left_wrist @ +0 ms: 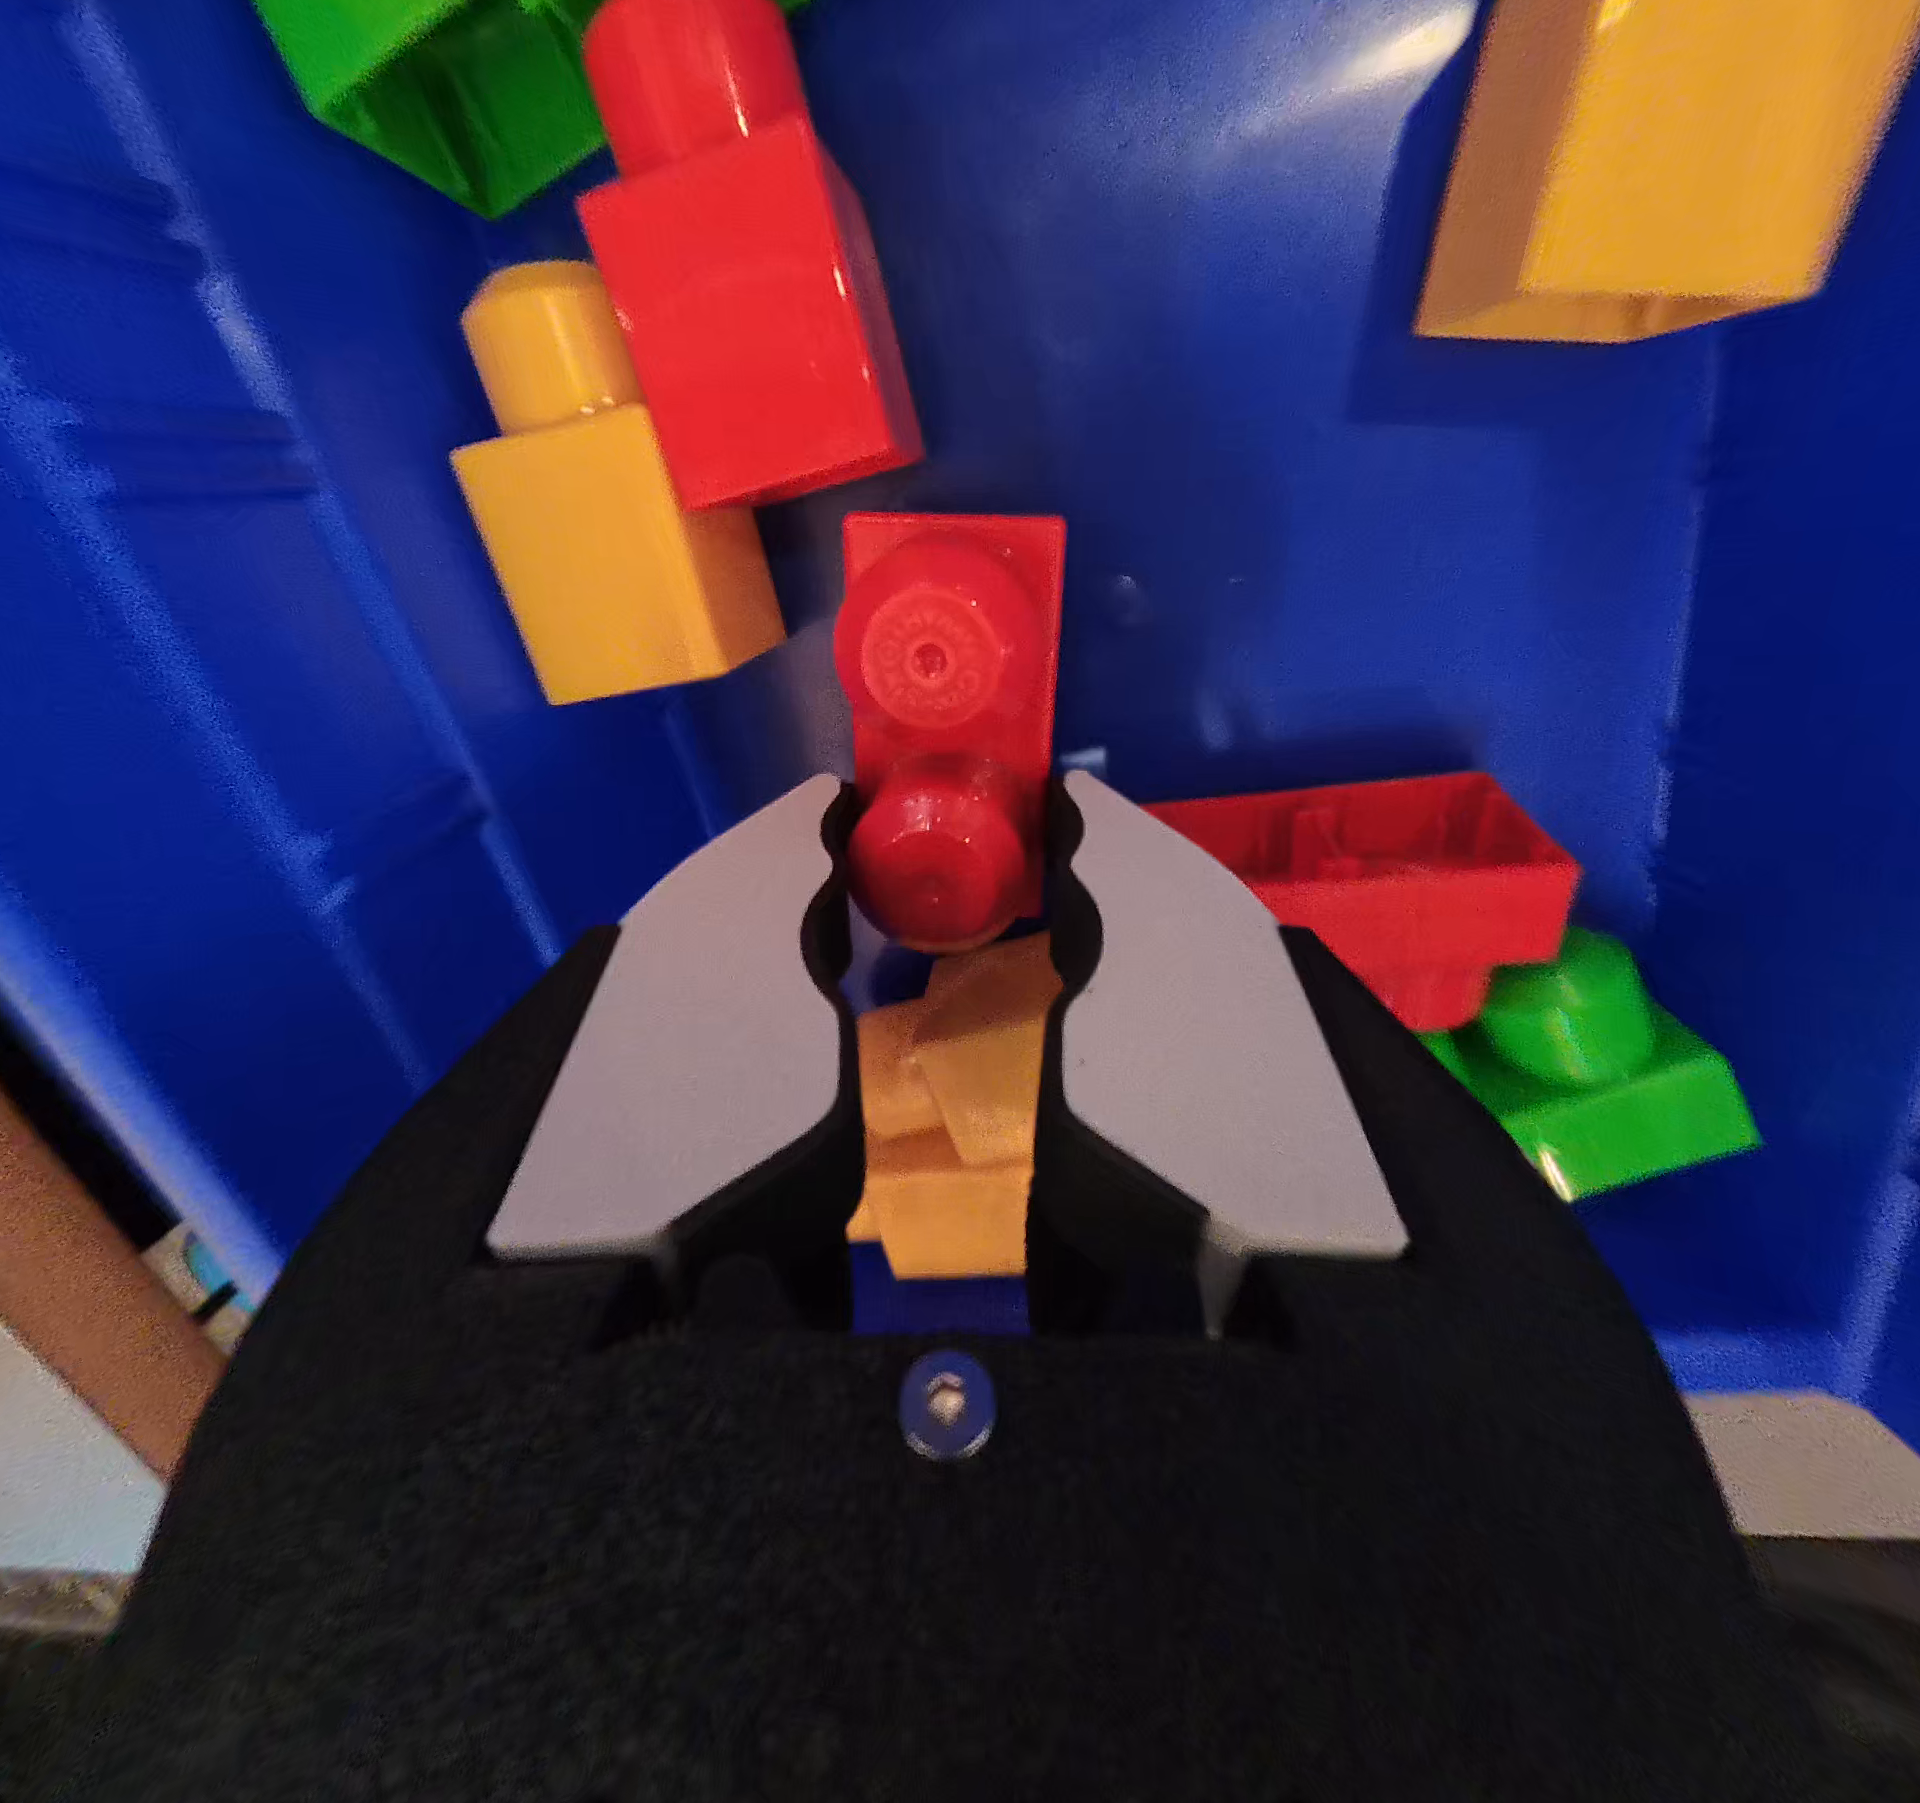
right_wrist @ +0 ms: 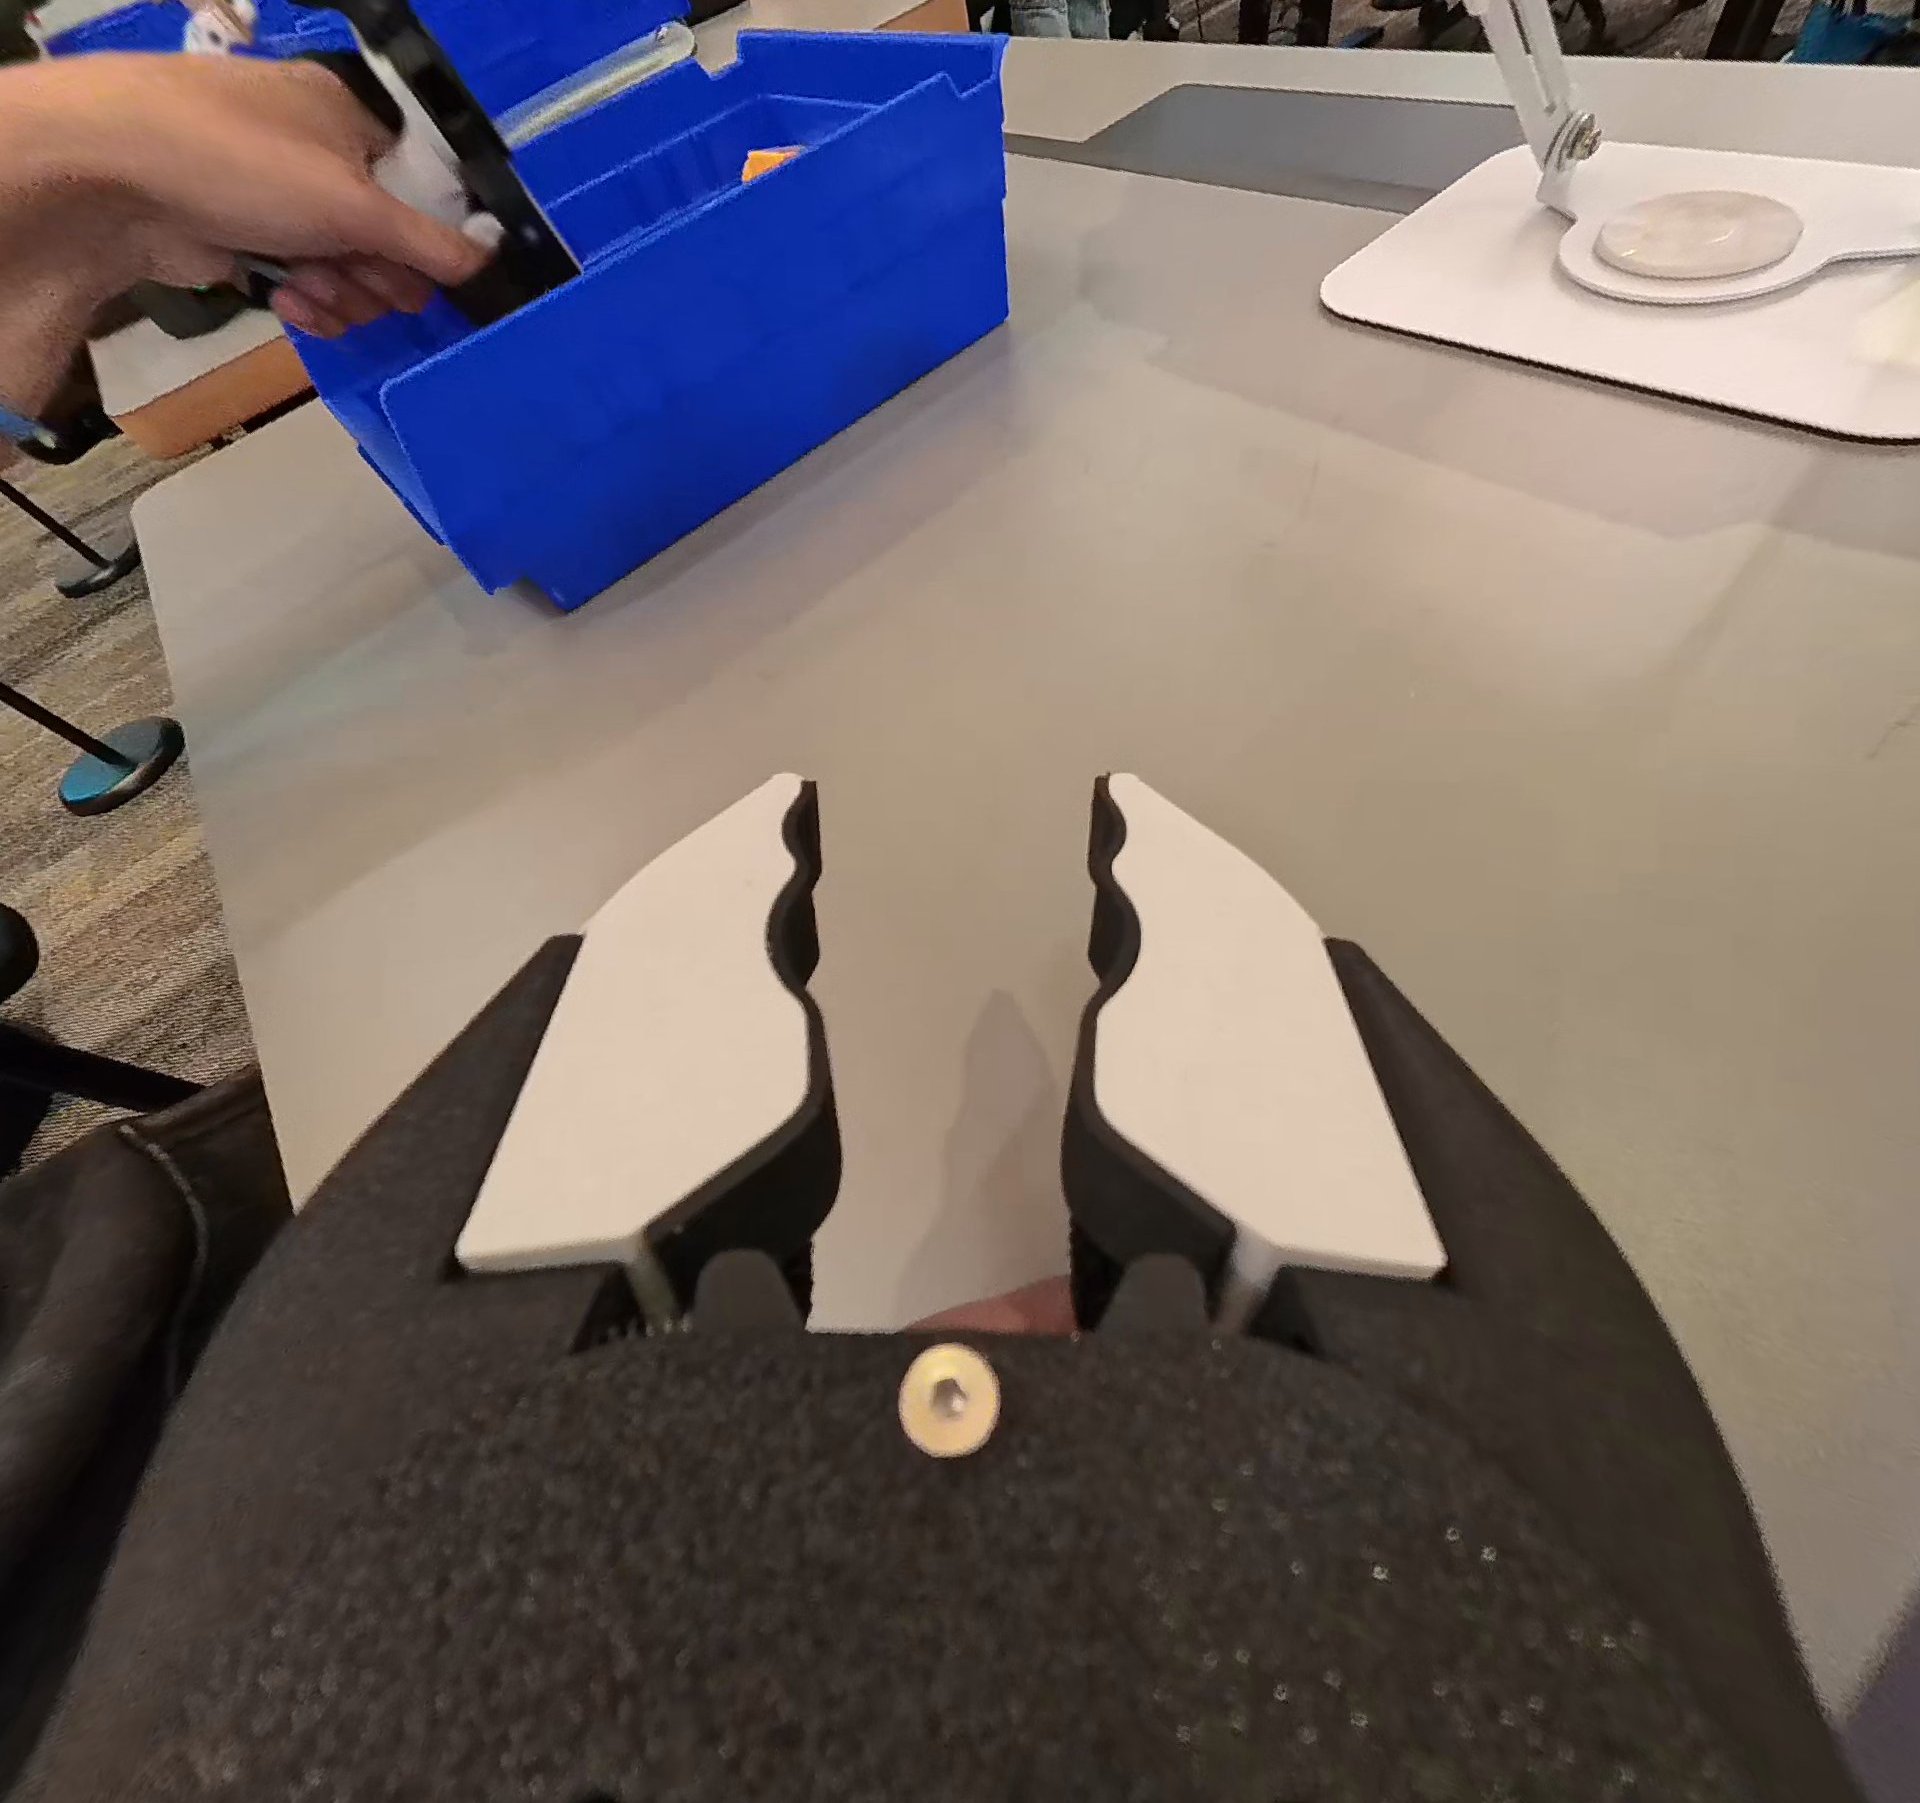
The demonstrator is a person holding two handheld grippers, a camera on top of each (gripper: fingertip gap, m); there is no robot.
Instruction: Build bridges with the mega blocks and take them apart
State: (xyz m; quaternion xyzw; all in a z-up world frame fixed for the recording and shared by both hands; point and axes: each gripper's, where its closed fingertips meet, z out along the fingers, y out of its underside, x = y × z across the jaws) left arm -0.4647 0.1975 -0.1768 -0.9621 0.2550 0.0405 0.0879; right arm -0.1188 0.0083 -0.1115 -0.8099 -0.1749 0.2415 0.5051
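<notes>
**Left hand-held gripper clamped on a red block inside the bin; right one idle over the surface**

Left wrist view. The left hand-held gripper (left_wrist: 948, 818) is seen reaching down into the blue bin (left_wrist: 1195, 299). Its fingers are closed onto the sides of a two-stud red block (left_wrist: 951, 704), gripped around the nearer stud, studs facing the camera. Other mega blocks are scattered on the bin floor: a single-stud red block (left_wrist: 748, 299) and a single-stud yellow block (left_wrist: 603, 527) touching each other toward the left wall, a green block (left_wrist: 468, 39) at the far left corner, a large yellow block (left_wrist: 1683, 112) toward the far right. A red block lying upside down (left_wrist: 1392, 870) rests on a green block (left_wrist: 1600, 1078) by the right wall. A yellow piece (left_wrist: 956, 1109) is glimpsed between the fingers, below the held block.

Right wrist view. The right hand-held gripper (right_wrist: 954, 808) is held over the grey surface (right_wrist: 1351, 714), fingers apart, nothing between them. The bin (right_wrist: 675, 382) stands near the far left corner of the surface. A person's hand (right_wrist: 187, 195) holds the left hand-held gripper (right_wrist: 488, 226), dipped into it. A white stand base (right_wrist: 1621, 299) sits at the far right edge.
</notes>
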